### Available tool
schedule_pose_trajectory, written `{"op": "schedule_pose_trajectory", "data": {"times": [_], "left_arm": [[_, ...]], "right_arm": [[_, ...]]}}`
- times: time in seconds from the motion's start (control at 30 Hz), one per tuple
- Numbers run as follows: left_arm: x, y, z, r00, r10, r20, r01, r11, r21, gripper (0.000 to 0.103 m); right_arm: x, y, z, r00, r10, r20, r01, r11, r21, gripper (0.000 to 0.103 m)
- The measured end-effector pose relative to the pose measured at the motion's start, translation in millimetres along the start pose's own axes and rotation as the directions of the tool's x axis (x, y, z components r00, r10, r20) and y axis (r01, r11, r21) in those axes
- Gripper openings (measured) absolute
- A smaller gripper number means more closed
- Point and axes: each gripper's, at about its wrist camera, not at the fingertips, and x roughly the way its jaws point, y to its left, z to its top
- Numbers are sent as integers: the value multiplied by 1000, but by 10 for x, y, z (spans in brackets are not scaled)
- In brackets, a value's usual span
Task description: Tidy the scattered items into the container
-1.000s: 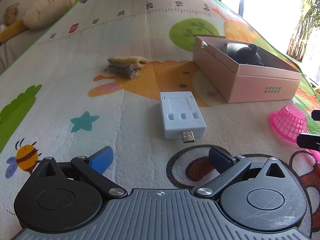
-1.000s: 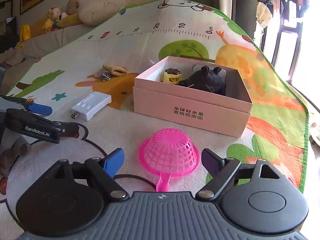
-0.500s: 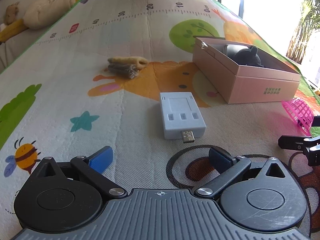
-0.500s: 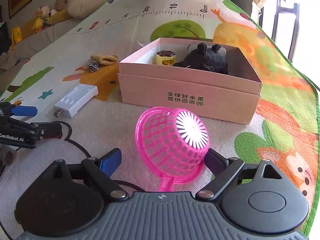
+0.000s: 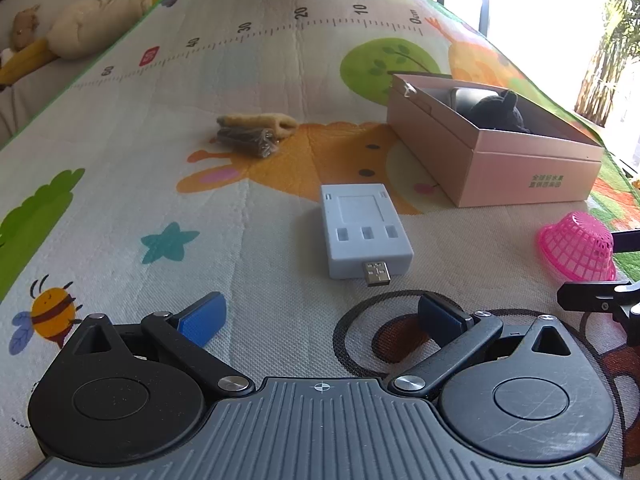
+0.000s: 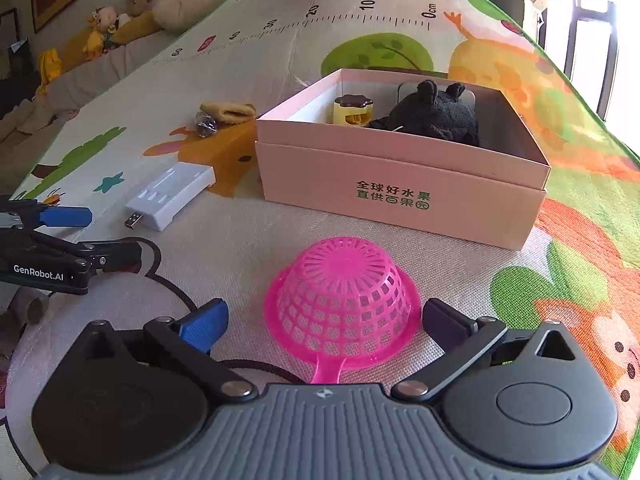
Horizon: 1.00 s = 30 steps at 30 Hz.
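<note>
The play mat (image 6: 248,248) carried everything, and the pink box (image 6: 404,200) stood toward its far right, open-topped, already holding a black plush toy (image 6: 436,114) and a small yellow cup (image 6: 354,111). The pink strainer (image 6: 342,304) lay upside down on the mat, dome up, on the near side of the box's front wall and well short of it. Its handle ran straight back toward the right tongs (image 6: 324,326), so its long axis lined up with the direction they pointed. Those tongs had just been opening and stood wide, one pad on either side of the strainer's rim without pressing it; the right pad looked just beside the rim, though contact could not be told. The right hand was plainly the nearer one for this piece.

The white USB charger (image 5: 364,236) lay directly ahead of the left tongs (image 5: 320,316), plug end toward them, its length running away from the pads. Those tongs were open and empty.

Farther off, a folded tan cloth (image 5: 260,122) and a crinkled wrapper (image 5: 248,140) lay touching, nearer the left hand's side.
</note>
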Motion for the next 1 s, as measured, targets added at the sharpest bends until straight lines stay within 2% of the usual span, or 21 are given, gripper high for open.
{"op": "schedule_pose_trajectory", "data": {"times": [0.2, 0.4, 1.0], "left_arm": [[11, 11, 10, 1000, -2, -1, 2, 1000, -3, 103], [55, 14, 44, 1000, 14, -2, -14, 1000, -16, 103], [51, -3, 44, 1000, 20, -1, -20, 1000, -17, 103]], "right_arm": [[-19, -65, -7, 999, 30, 14, -31, 999, 38, 103], [30, 56, -1, 1000, -19, -14, 19, 999, -37, 103], [42, 52, -4, 1000, -29, -11, 28, 999, -34, 103]]}}
